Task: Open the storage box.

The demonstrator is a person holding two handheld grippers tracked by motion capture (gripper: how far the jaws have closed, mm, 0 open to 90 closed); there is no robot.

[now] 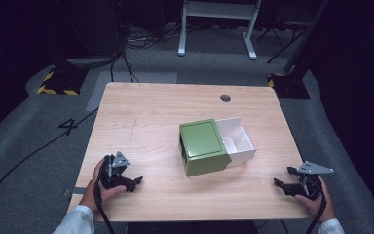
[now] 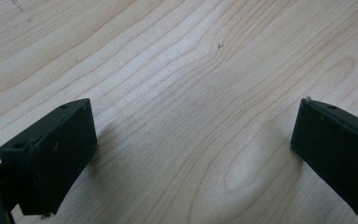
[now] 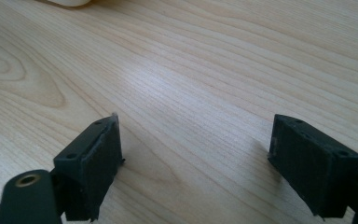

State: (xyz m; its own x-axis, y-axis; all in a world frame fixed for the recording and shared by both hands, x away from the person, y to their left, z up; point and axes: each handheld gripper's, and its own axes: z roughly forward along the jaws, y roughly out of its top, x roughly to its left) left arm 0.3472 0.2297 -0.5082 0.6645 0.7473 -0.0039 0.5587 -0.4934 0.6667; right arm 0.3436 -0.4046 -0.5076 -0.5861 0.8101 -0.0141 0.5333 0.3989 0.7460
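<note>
A green box [image 1: 203,146] sits near the middle of the wooden table [image 1: 151,107], with a white drawer [image 1: 237,140] pulled out of its right side. My left gripper [image 1: 137,182] rests on the table near the front left, held by a hand, well apart from the box. In the left gripper view its jaws stand wide apart [image 2: 193,149] over bare wood. My right gripper [image 1: 282,178] lies at the front right edge, pointing left. In the right gripper view its jaws are spread [image 3: 196,158] with nothing between them.
A dark round grommet [image 1: 225,98] marks the table's far side. Beyond the table stand a white frame [image 1: 219,24], cables and yellow-black striped feet [image 1: 58,87] on the grey floor. A pale object's edge [image 3: 70,2] shows at the top of the right gripper view.
</note>
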